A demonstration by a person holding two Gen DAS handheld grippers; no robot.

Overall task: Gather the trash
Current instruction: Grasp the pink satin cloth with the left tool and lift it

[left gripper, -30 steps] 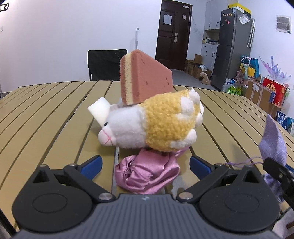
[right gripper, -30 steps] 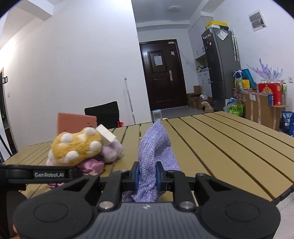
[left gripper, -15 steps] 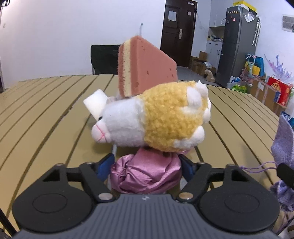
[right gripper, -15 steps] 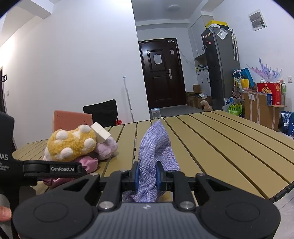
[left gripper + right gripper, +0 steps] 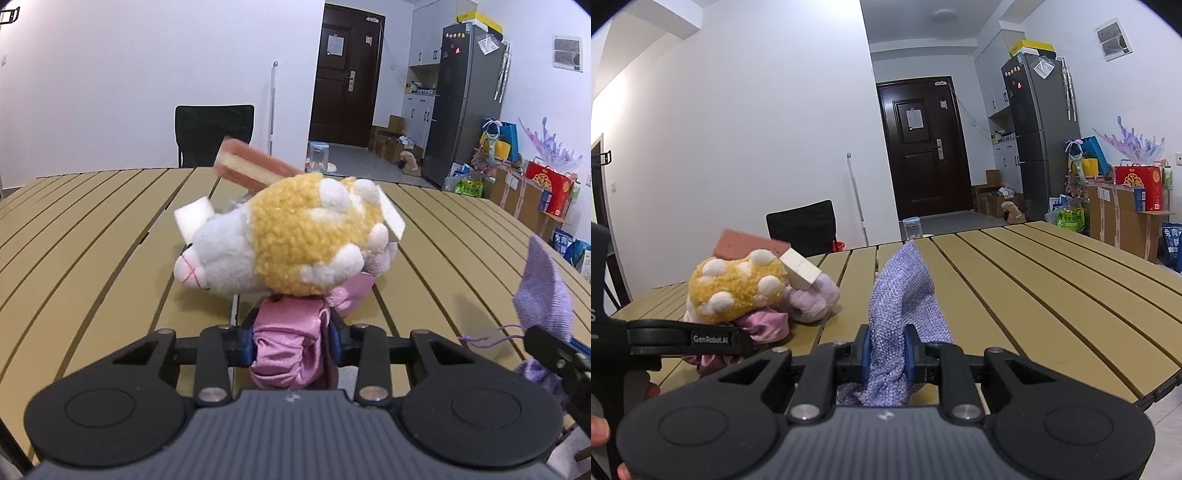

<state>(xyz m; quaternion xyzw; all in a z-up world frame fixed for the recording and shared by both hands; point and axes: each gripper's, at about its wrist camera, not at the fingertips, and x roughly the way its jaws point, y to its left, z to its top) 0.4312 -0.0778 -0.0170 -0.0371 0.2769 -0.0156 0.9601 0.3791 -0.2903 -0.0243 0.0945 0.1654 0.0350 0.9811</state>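
Observation:
My left gripper (image 5: 291, 341) is shut on a pink satin cloth (image 5: 291, 350) at the near side of a pile on the slatted table (image 5: 92, 258). A yellow-and-white plush toy (image 5: 295, 240) lies on the cloth, with a pink-and-yellow sponge (image 5: 255, 170) tilted behind it and white foam blocks (image 5: 194, 218) beside it. My right gripper (image 5: 885, 350) is shut on a purple knitted cloth (image 5: 901, 295), which stands up from its jaws. That cloth also shows in the left wrist view (image 5: 543, 295). The pile shows in the right wrist view (image 5: 738, 291), left of the purple cloth.
A black chair (image 5: 214, 133) stands behind the table's far edge. A lilac plush piece (image 5: 812, 299) lies against the pile. A fridge (image 5: 465, 99), boxes and bags (image 5: 535, 192) crowd the floor to the right. The table's right edge (image 5: 1160, 384) is close to my right gripper.
My left gripper has closed from open onto the pink satin cloth. The sponge has tipped from upright to a low slant behind the plush toy. My right gripper holds still.

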